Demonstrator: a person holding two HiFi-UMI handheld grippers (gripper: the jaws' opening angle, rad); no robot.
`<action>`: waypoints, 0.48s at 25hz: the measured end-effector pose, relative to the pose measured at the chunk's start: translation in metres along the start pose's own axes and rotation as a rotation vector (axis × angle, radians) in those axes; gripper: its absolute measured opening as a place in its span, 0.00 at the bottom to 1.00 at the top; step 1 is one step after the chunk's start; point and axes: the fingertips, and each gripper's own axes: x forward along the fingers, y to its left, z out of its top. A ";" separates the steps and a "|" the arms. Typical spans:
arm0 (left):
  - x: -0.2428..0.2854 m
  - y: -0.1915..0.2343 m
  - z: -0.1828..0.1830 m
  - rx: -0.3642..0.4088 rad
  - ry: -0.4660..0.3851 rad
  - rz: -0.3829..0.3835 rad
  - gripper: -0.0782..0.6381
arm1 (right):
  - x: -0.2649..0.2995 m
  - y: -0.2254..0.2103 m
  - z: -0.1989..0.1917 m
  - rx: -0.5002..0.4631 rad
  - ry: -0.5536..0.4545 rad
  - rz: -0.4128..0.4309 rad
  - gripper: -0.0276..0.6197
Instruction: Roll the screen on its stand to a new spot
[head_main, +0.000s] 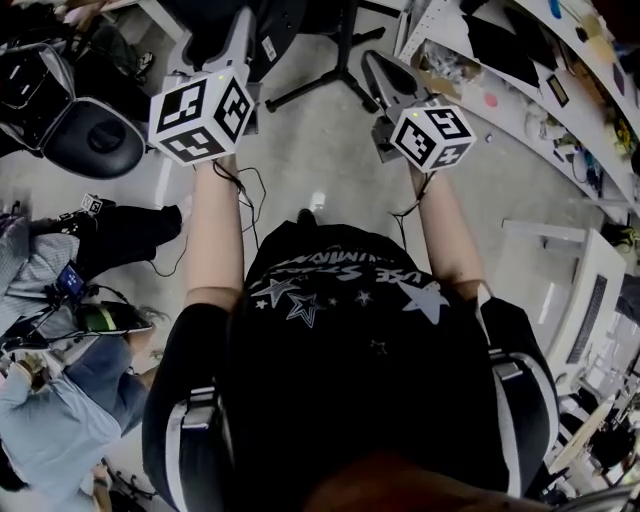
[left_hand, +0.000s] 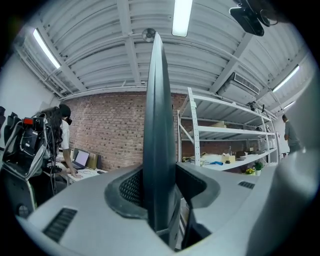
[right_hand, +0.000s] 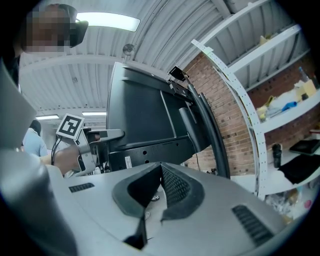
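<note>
Two grippers: left gripper (left_hand: 159, 186) grips the screen (left_hand: 157, 100) edge; right gripper (right_hand: 161, 174) jaws touch, empty.

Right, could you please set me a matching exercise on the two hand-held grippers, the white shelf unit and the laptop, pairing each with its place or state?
Things:
1. left hand-held gripper
2. right hand-held gripper
3. white shelf unit
4. laptop

Places or states:
A. stands in front of the brick wall
B. jaws together, nothing between them
C. lid open, on a desk at the left gripper view's left
D. clamped on the edge of the screen

Pairs: 1-D, 2-B, 3-A, 4-C.
</note>
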 end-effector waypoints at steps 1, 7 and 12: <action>-0.008 -0.001 0.004 0.002 -0.003 0.003 0.38 | -0.003 0.006 0.001 0.000 0.001 0.006 0.05; -0.013 -0.026 -0.010 -0.005 -0.014 0.002 0.38 | -0.021 -0.015 -0.008 0.001 0.011 0.010 0.05; -0.015 -0.049 -0.015 -0.001 -0.025 -0.004 0.38 | -0.036 -0.036 -0.006 -0.002 0.009 0.003 0.05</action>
